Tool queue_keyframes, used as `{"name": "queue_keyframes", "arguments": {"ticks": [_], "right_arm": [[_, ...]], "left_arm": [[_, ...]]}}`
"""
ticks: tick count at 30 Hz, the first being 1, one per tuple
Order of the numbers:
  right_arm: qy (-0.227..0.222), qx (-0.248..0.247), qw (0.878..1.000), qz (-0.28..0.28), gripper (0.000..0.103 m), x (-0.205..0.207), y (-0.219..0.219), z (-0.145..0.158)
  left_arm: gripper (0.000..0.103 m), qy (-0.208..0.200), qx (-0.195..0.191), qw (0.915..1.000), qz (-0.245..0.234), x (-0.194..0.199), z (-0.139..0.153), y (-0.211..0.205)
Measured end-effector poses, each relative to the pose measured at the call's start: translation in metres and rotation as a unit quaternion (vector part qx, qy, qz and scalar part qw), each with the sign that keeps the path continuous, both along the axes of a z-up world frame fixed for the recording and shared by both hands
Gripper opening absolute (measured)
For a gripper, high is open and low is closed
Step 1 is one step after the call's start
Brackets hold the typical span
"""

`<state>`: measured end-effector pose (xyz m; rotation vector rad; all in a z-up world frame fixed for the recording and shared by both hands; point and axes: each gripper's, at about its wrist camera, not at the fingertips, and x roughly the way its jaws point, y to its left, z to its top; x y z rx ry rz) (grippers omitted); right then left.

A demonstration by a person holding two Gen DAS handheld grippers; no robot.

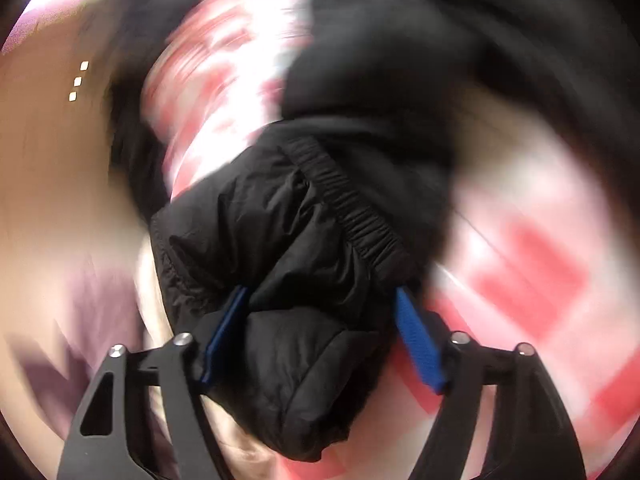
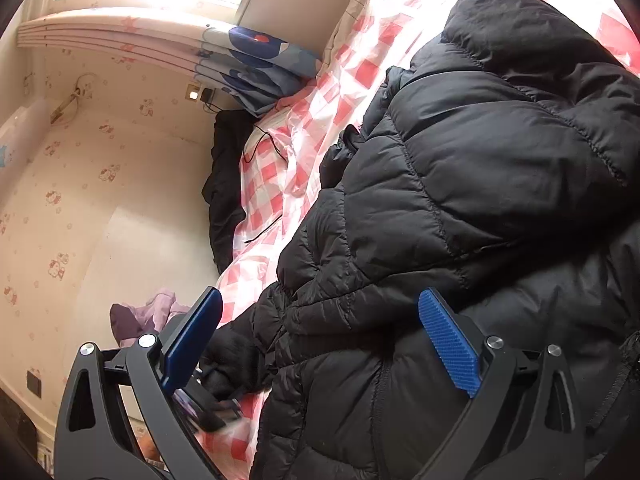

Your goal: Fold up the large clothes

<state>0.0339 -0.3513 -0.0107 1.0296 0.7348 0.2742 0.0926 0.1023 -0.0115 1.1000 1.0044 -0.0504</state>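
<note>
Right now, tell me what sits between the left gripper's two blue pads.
A puffy fold of the black down jacket, near its elastic cuff, fills the left gripper. The left wrist view shows it.

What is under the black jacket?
The jacket lies on a red-and-white checked sheet, visible along its left edge and beyond it. Whatever sits directly beneath the jacket is covered and cannot be seen.

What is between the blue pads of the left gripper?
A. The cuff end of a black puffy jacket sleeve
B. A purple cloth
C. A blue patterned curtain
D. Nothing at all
A. In the left wrist view, the left gripper has the stretchy-cuffed sleeve of the black puffy jacket bunched between its blue pads.
</note>
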Motion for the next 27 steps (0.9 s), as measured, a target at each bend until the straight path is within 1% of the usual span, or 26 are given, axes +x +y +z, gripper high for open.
{"name": "queue_keyframes", "arguments": {"ticks": [1, 2, 3, 4, 5, 6, 7, 8, 9, 10, 11, 12, 13, 14, 15, 16, 17, 18, 19, 21, 22, 24, 25, 26, 27], "right_arm": [[0.000, 0.002, 1.000, -0.001, 0.095, 0.000, -0.001, -0.001], [0.001, 0.004, 1.000, -0.002, 0.095, 0.000, -0.002, -0.001], [0.002, 0.005, 1.000, -0.003, 0.095, 0.000, -0.001, -0.002], [0.003, 0.005, 1.000, -0.003, 0.095, 0.000, -0.001, -0.002], [0.004, 0.006, 1.000, -0.002, 0.095, 0.000, 0.000, -0.003], [0.005, 0.008, 1.000, -0.001, 0.095, 0.001, 0.000, -0.003], [0.006, 0.009, 1.000, -0.001, 0.095, 0.001, 0.000, -0.004], [0.007, 0.011, 1.000, 0.001, 0.095, 0.001, 0.001, -0.004], [0.007, 0.011, 1.000, 0.001, 0.095, 0.001, 0.001, -0.005], [0.008, 0.011, 1.000, 0.002, 0.095, 0.002, 0.002, -0.005], [0.009, 0.011, 1.000, 0.003, 0.095, 0.002, 0.002, -0.006], [0.010, 0.011, 1.000, 0.003, 0.095, 0.002, 0.003, -0.006], [0.010, 0.011, 1.000, 0.004, 0.095, 0.003, 0.004, -0.006], [0.011, 0.011, 1.000, 0.004, 0.095, 0.003, 0.004, -0.006], [0.011, 0.011, 1.000, 0.004, 0.095, 0.003, 0.004, -0.006], [0.011, 0.011, 1.000, 0.005, 0.095, 0.003, 0.005, -0.006], [0.011, 0.013, 1.000, 0.004, 0.095, 0.003, 0.004, -0.006], [0.011, 0.015, 1.000, 0.003, 0.095, 0.003, 0.004, -0.006], [0.011, 0.017, 1.000, 0.003, 0.095, 0.003, 0.003, -0.006], [0.010, 0.020, 1.000, 0.002, 0.095, 0.002, 0.003, -0.007], [0.011, 0.021, 1.000, 0.002, 0.095, 0.002, 0.003, -0.007], [0.011, 0.022, 1.000, 0.001, 0.095, 0.002, 0.003, -0.007], [0.011, 0.023, 1.000, 0.001, 0.095, 0.002, 0.003, -0.007], [0.011, 0.024, 1.000, 0.000, 0.095, 0.002, 0.003, -0.007], [0.011, 0.026, 1.000, -0.001, 0.095, 0.002, 0.003, -0.007]], "left_arm": [[0.069, -0.018, -0.066, 0.9963, 0.051, 0.013, 0.021, 0.014], [0.069, -0.044, -0.151, 0.9796, 0.126, 0.029, 0.046, 0.040], [0.069, -0.056, -0.212, 0.9582, 0.183, 0.038, 0.060, 0.064], [0.069, -0.055, -0.267, 0.9362, 0.222, 0.042, 0.069, 0.085], [0.069, -0.042, -0.328, 0.9102, 0.250, 0.044, 0.076, 0.106], [0.070, -0.034, -0.346, 0.9022, 0.256, 0.042, 0.077, 0.113], [0.071, -0.029, -0.352, 0.8998, 0.256, 0.040, 0.077, 0.115], [0.073, -0.026, -0.353, 0.9007, 0.252, 0.036, 0.075, 0.115], [0.076, -0.029, -0.345, 0.9054, 0.246, 0.031, 0.073, 0.112], [0.079, -0.037, -0.323, 0.9169, 0.232, 0.026, 0.070, 0.105], [0.080, -0.048, -0.300, 0.9277, 0.217, 0.018, 0.068, 0.097], [0.080, -0.063, -0.268, 0.9399, 0.202, 0.015, 0.066, 0.087], [0.080, -0.075, -0.243, 0.9489, 0.187, 0.014, 0.065, 0.077], [0.080, -0.093, -0.201, 0.9615, 0.162, 0.010, 0.060, 0.065], [0.080, -0.109, -0.159, 0.9718, 0.136, 0.007, 0.055, 0.053], [0.080, -0.121, -0.120, 0.9799, 0.104, 0.003, 0.050, 0.041], [0.080, -0.126, -0.082, 0.9867, 0.061, -0.005, 0.045, 0.029], [0.080, -0.125, -0.059, 0.9899, 0.033, -0.010, 0.041, 0.020], [0.081, -0.109, -0.043, 0.9931, 0.006, -0.013, 0.034, 0.011], [0.081, -0.074, -0.027, 0.9968, -0.014, -0.011, 0.024, 0.003], [0.081, -0.048, -0.029, 0.9982, -0.022, -0.009, 0.019, 0.001], [0.082, -0.001, -0.045, 0.9987, -0.023, 0.000, 0.017, 0.004], [0.087, 0.024, -0.053, 0.9982, -0.018, 0.004, 0.016, 0.007], [0.089, 0.041, -0.055, 0.9975, -0.015, 0.006, 0.012, 0.009], [0.089, 0.044, -0.044, 0.9979, -0.015, 0.009, 0.010, 0.010]]}}
